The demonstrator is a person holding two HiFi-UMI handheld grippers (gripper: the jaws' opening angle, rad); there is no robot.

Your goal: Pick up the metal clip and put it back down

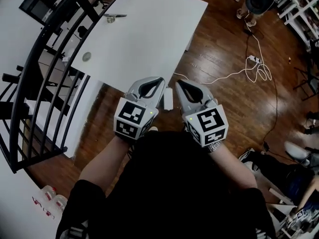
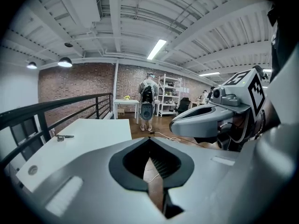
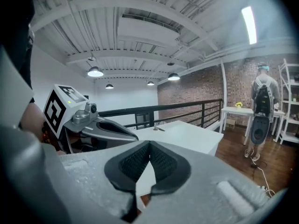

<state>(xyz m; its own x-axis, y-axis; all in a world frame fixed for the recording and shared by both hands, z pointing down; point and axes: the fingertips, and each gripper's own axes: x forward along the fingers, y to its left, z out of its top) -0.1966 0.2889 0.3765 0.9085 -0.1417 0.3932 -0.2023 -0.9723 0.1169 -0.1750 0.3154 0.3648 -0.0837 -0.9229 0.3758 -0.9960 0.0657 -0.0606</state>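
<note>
Left gripper [image 1: 160, 79] and right gripper [image 1: 178, 82]: both clenched tip to tip with nothing between the pads, held side by side close to the person's body, over the wooden floor [image 1: 224, 39] just short of the near edge of the white table [image 1: 149, 39]. Metal clip [image 1: 114, 17] lies flat near the table's far edge, close to the black railing [image 1: 35, 68] and well apart from both grippers. Judged small, thin, stiff and light; smooth metal on a smooth top, so likely to skate if nudged from one side (its exact shape is too small to make out). Best hold is probably across its thicker end, with the jaws opened first and lowered to either side. One small round object [image 1: 87, 57] also sits on the top, near the railing side. Room: brick wall [image 2: 79, 85], shelving [image 2: 169, 94], a white cable [image 1: 234, 74] trailing over the floor, a person [image 2: 147, 101] standing well beyond the table.
</note>
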